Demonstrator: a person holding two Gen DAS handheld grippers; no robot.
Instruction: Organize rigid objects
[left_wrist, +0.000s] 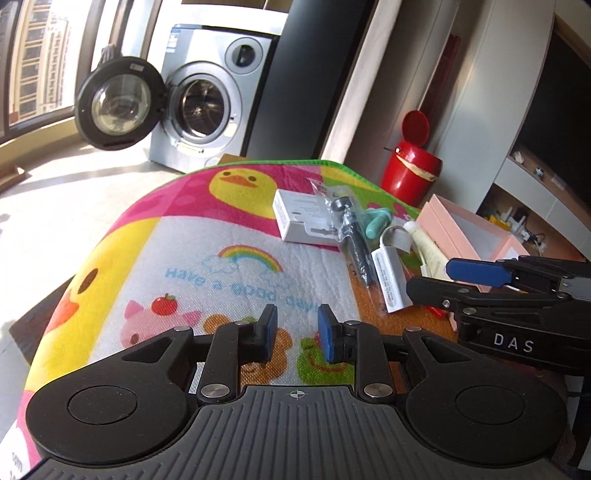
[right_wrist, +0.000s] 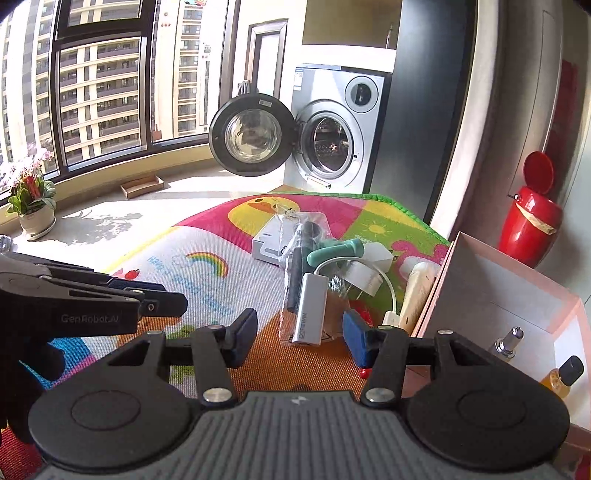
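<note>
Two hand-held grippers are counted: the left hand-held gripper and the right hand-held gripper. One pink box is seen, with one small bottle and one metal plug inside. One white carton, one bagged dark tool, one teal handle and one white adapter are counted.

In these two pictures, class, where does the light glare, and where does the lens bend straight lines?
Left wrist view: sunlight bleaches the floor left of the mat, and the window frame curves. Right wrist view: sun falls on the floor, the plant casts a shadow, and the window frame bows.
</note>
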